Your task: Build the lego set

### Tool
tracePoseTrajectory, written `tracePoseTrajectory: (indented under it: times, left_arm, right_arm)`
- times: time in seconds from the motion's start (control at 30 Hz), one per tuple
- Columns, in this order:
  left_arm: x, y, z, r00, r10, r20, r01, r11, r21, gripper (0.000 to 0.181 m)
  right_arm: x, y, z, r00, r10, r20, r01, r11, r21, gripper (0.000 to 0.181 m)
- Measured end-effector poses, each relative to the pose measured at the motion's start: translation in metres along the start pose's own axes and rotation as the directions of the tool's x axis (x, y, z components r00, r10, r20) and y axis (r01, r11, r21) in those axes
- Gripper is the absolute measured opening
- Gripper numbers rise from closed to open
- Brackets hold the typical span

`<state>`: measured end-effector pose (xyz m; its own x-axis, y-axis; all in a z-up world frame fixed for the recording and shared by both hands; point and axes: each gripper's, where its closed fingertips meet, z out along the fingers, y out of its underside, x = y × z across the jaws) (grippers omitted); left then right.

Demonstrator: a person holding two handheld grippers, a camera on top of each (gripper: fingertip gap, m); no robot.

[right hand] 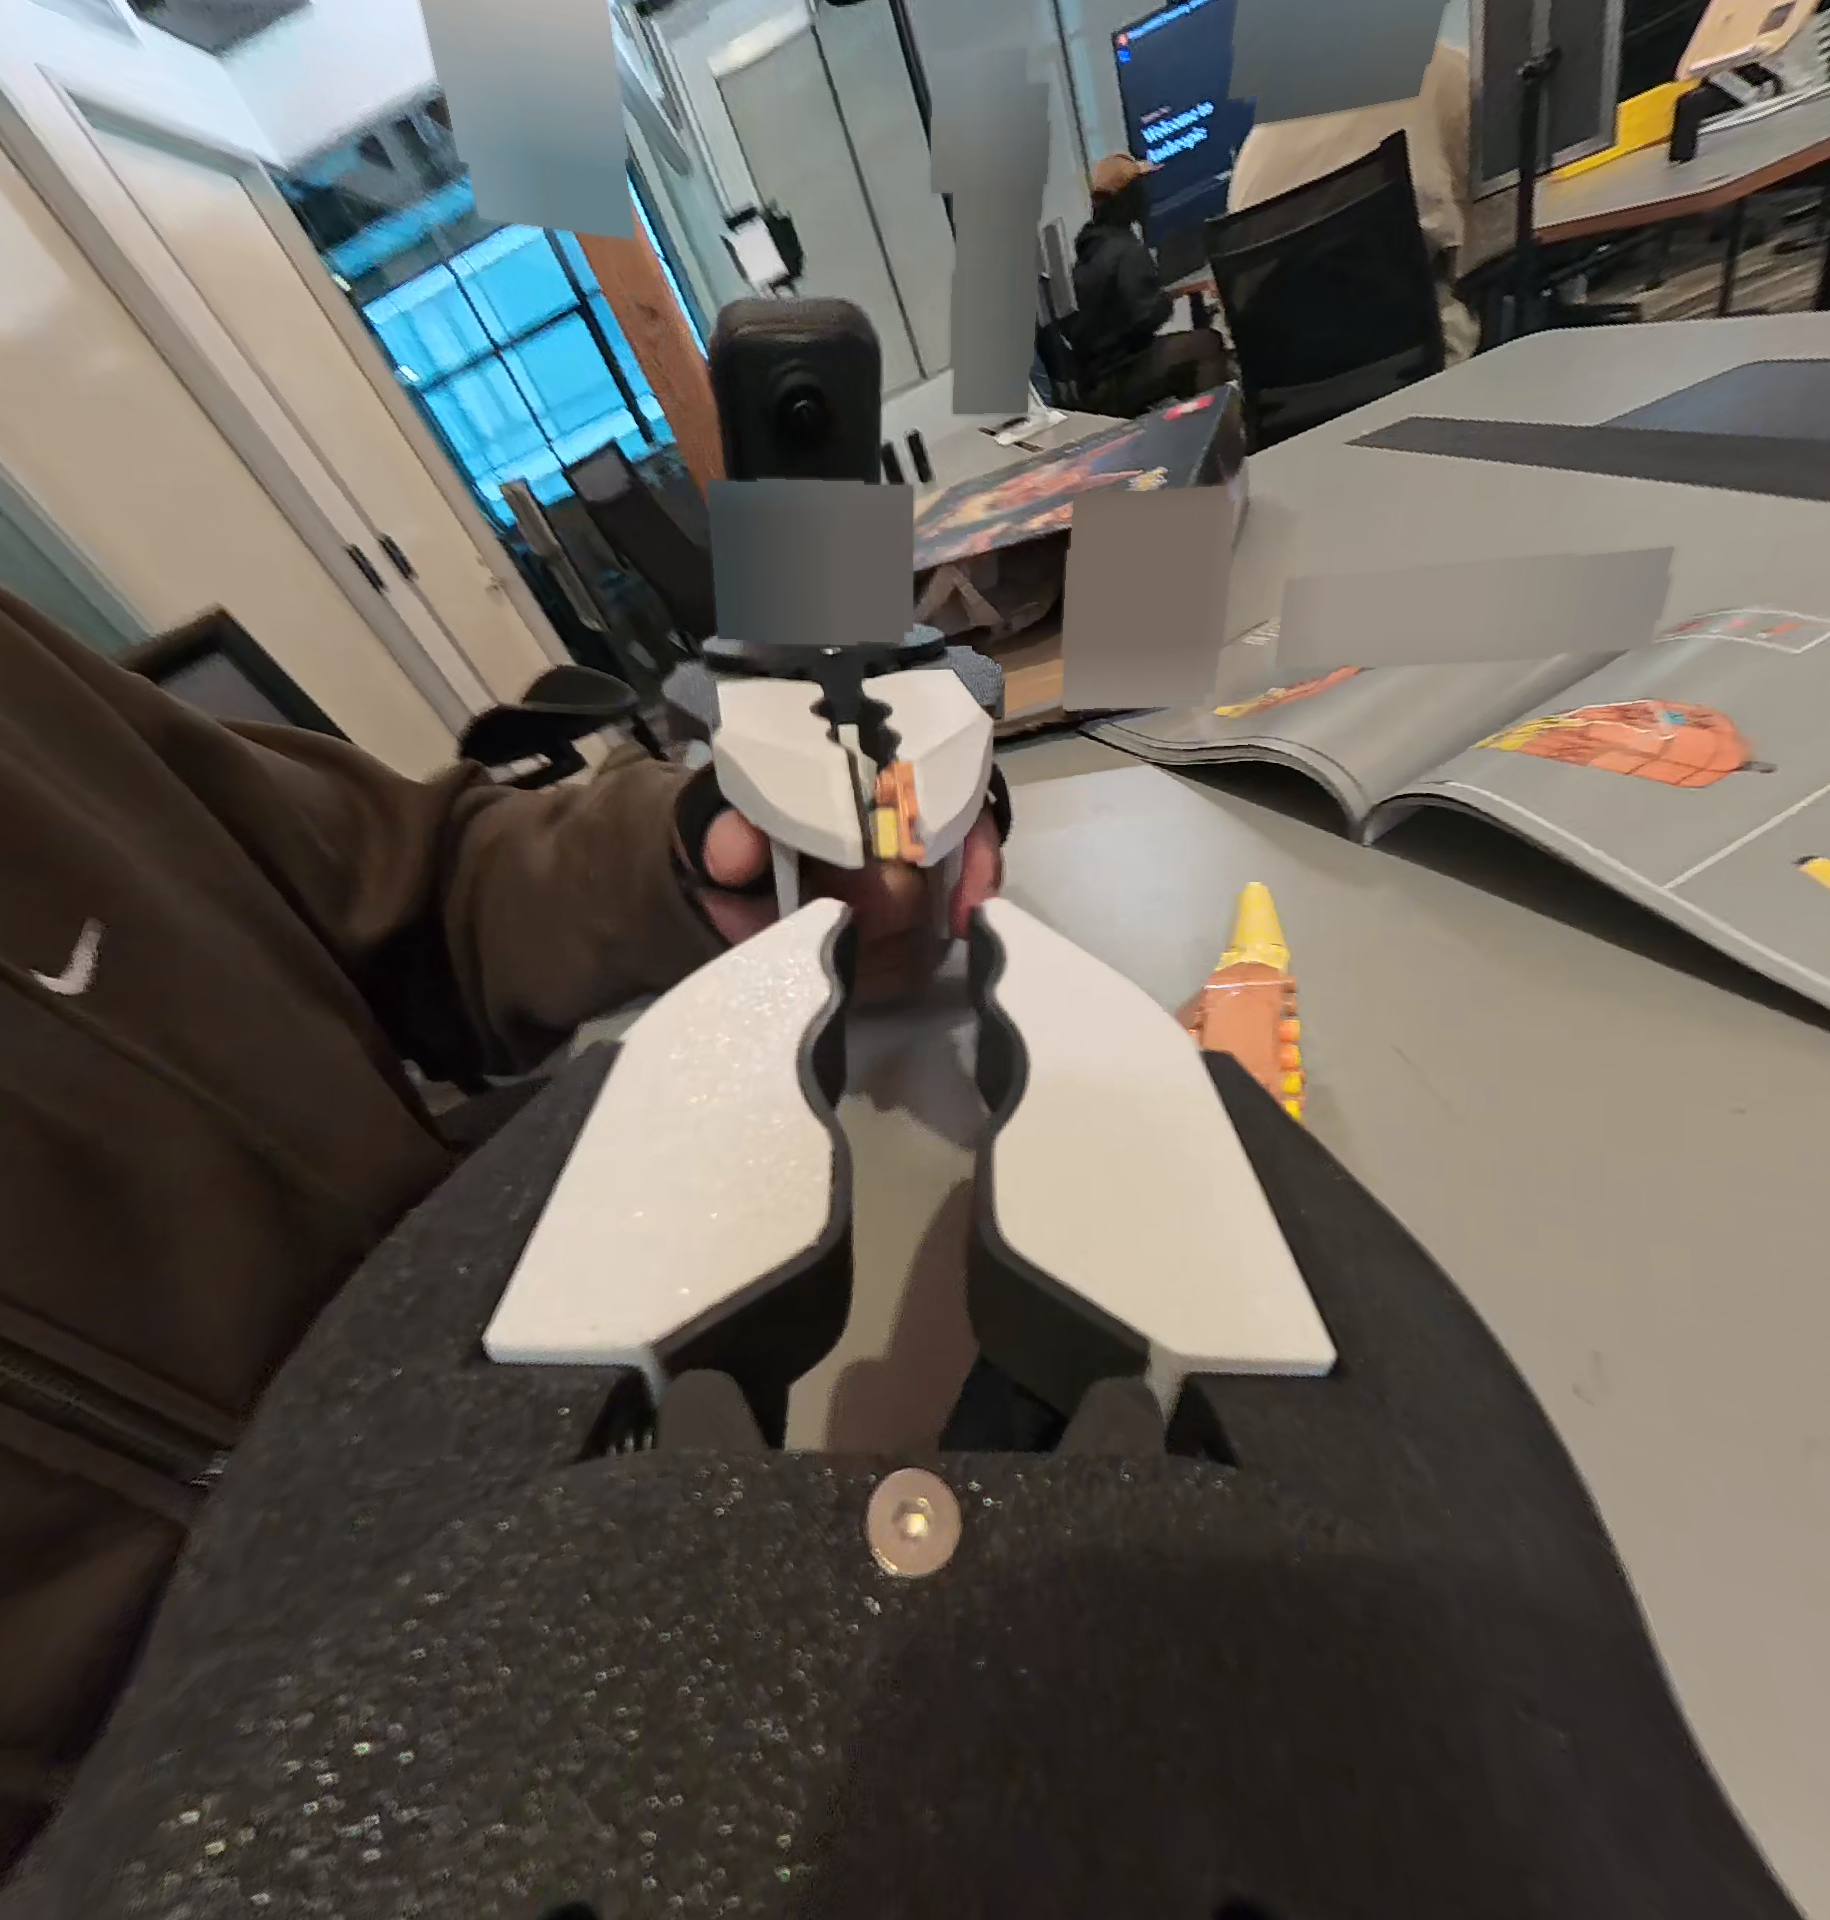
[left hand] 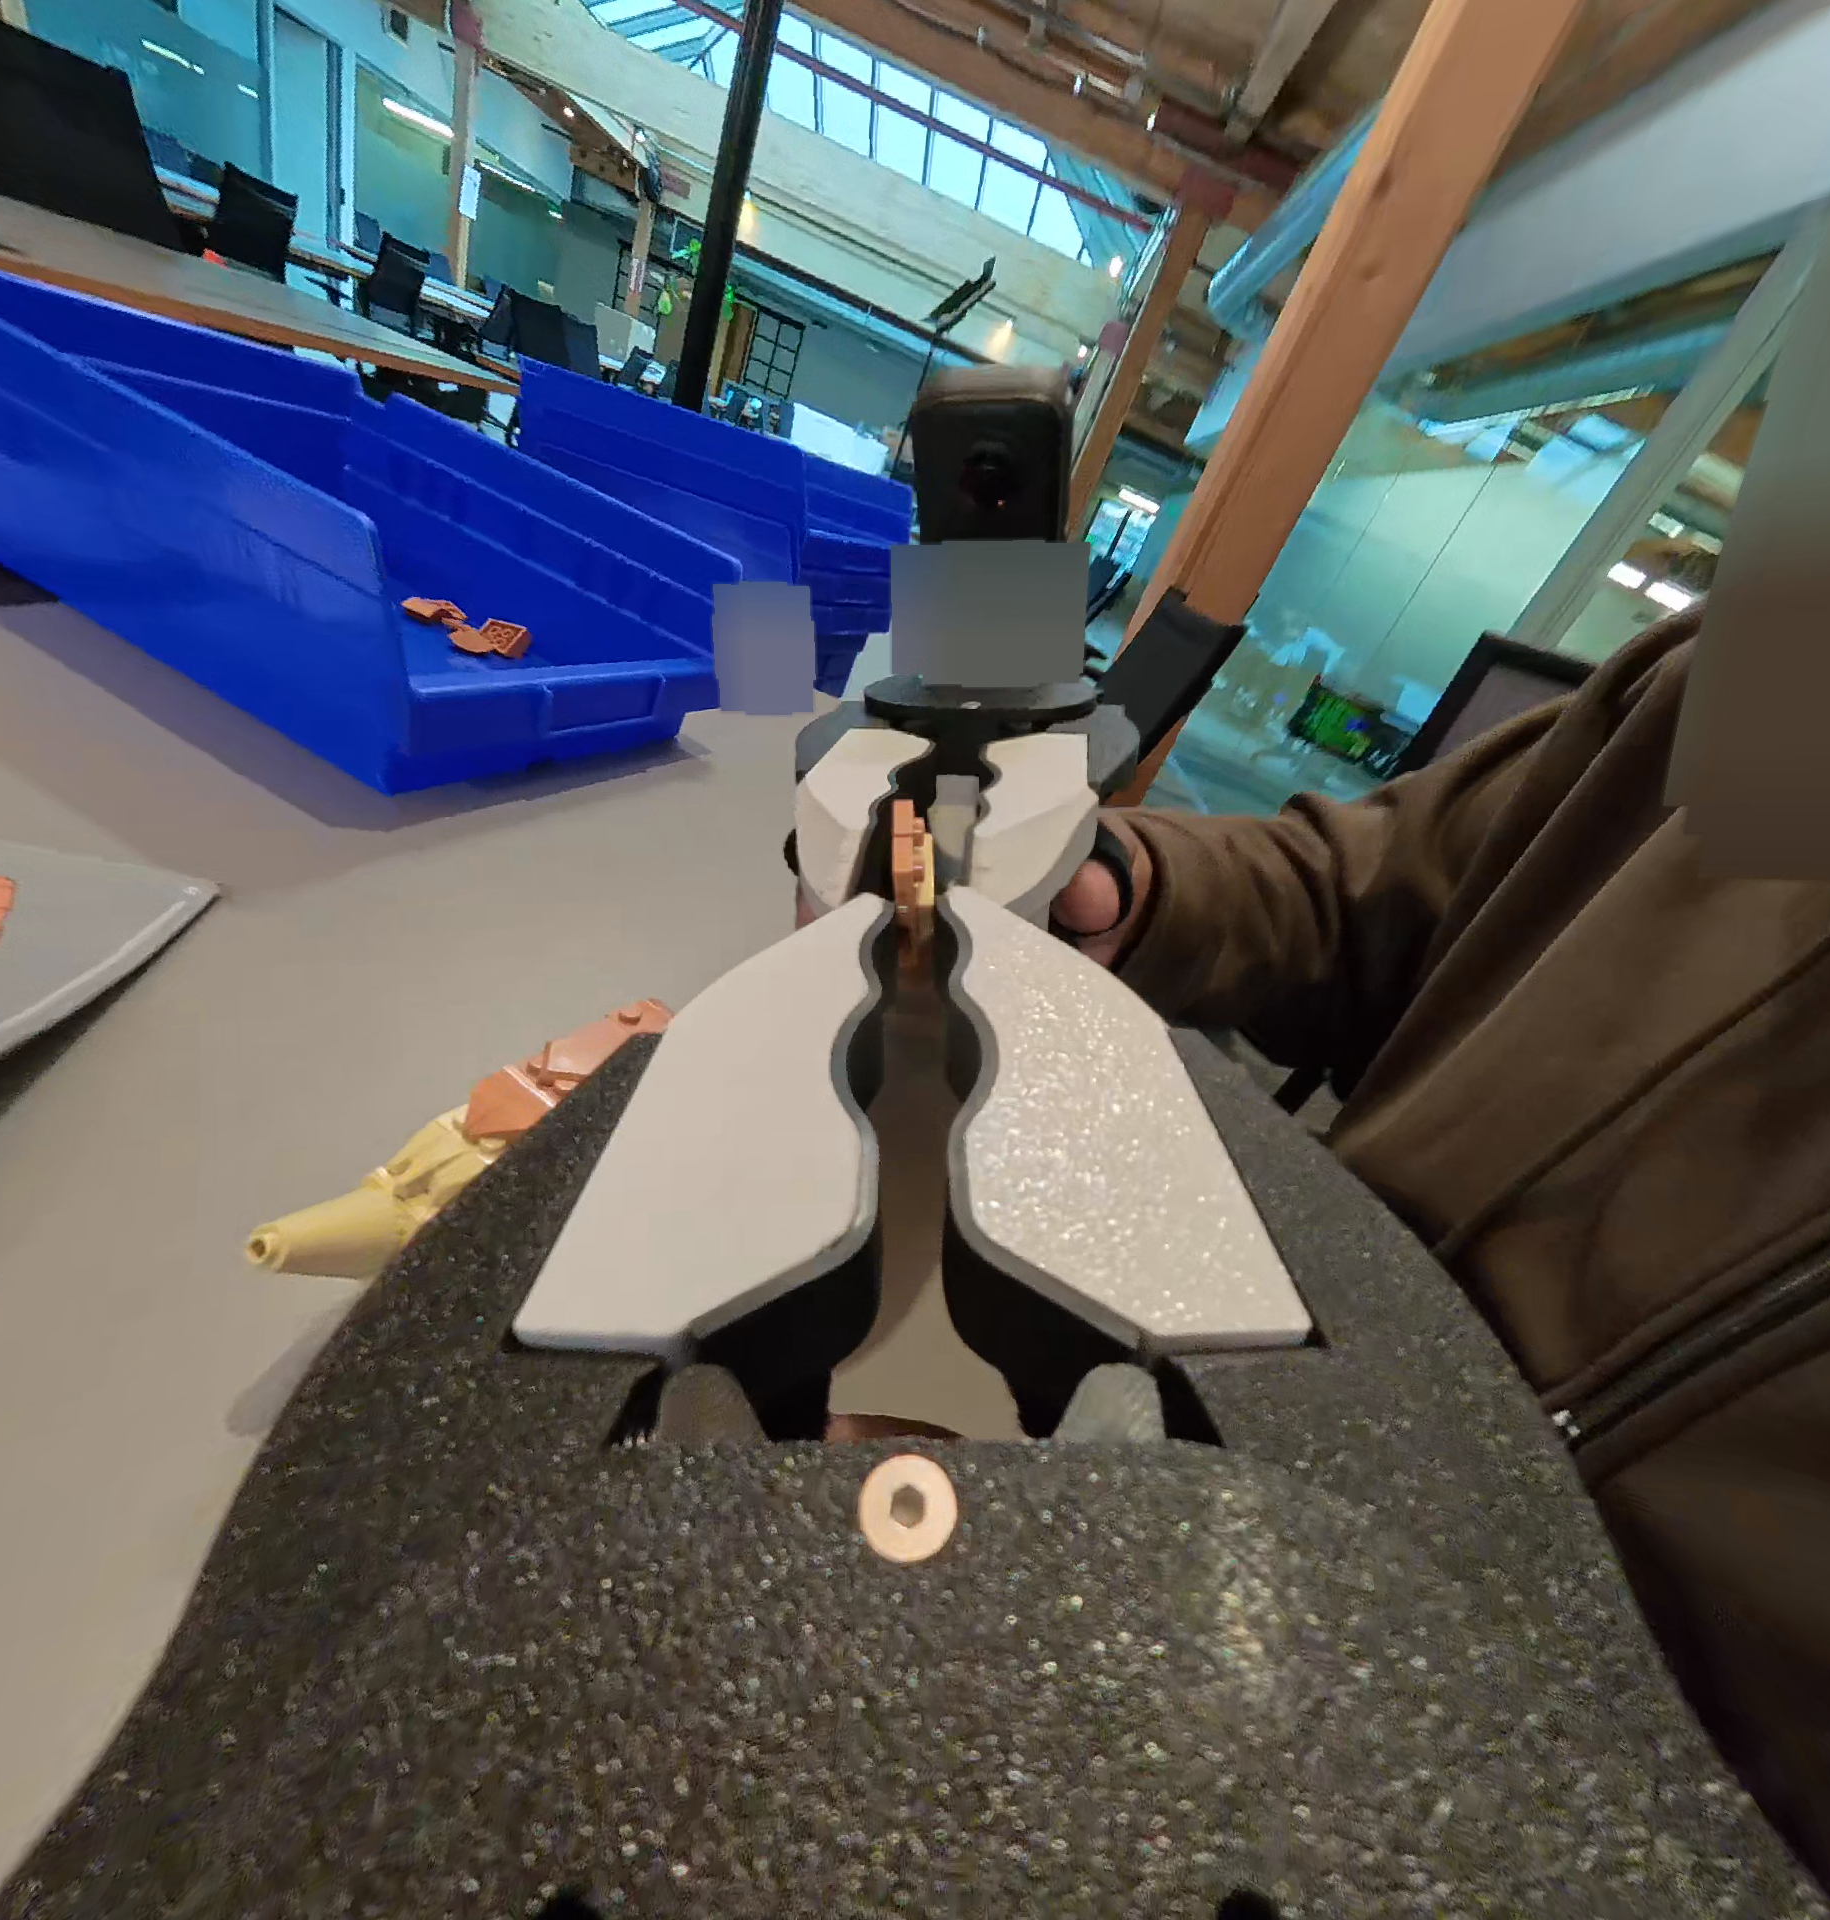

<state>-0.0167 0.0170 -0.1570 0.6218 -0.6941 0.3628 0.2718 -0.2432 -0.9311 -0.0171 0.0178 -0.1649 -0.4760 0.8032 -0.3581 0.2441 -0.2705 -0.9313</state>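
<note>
With the left gripper (left hand: 916, 914) fingers clamped on a small brown piece (left hand: 909, 862) and the right gripper (right hand: 911, 914) fingers apart and empty, the partly built model (left hand: 454, 1143) on the desk (left hand: 371, 935) and loose bricks (left hand: 475, 629) in the far blue bin (left hand: 537, 707) suggest much remains.

A grey table (left hand: 391, 935) spreads beneath and to the left of the left hand-held gripper. Beyond that gripper, up and to the left, rows of black office chairs (left hand: 402, 275) stand at long desks. A black pole (left hand: 729, 197) rises behind them, and a slanted wooden beam (left hand: 1347, 291) climbs to the upper right. Past the right hand-held gripper, to its upper left, are cream double doors (right hand: 267, 499) and blue-lit windows (right hand: 495, 332). To its upper right, a seated person (right hand: 1119, 291) faces a dark wall screen (right hand: 1186, 114), beside a black chair (right hand: 1326, 291).
</note>
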Motion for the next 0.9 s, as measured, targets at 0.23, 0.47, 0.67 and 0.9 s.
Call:
tracePoseTrajectory:
  times: [0.23, 0.47, 0.67, 0.9]
  left_arm:
    - [-0.004, -0.001, -0.005, 0.967, -0.242, -0.082, 0.245, 0.969, 0.028, 0.006]
    - [-0.001, -0.005, -0.009, 0.842, -0.488, -0.231, 0.51, 0.86, 0.04, 0.006]
    - [0.013, 0.004, -0.004, 0.744, -0.594, -0.306, 0.604, 0.793, -0.072, 0.006]
    - [0.026, 0.016, -0.001, 0.713, -0.626, -0.316, 0.6, 0.777, -0.187, 0.006]
  right_arm:
    - [0.006, -0.005, -0.003, 0.982, -0.172, -0.081, 0.169, 0.985, -0.035, 0.034]
    - [0.004, -0.01, -0.002, 0.929, -0.359, -0.09, 0.355, 0.933, -0.052, 0.037]
    - [-0.006, -0.009, 0.001, 0.895, -0.446, -0.005, 0.445, 0.894, -0.056, 0.037]
    - [-0.025, 0.0, -0.001, 0.864, -0.484, 0.138, 0.493, 0.868, -0.048, 0.031]
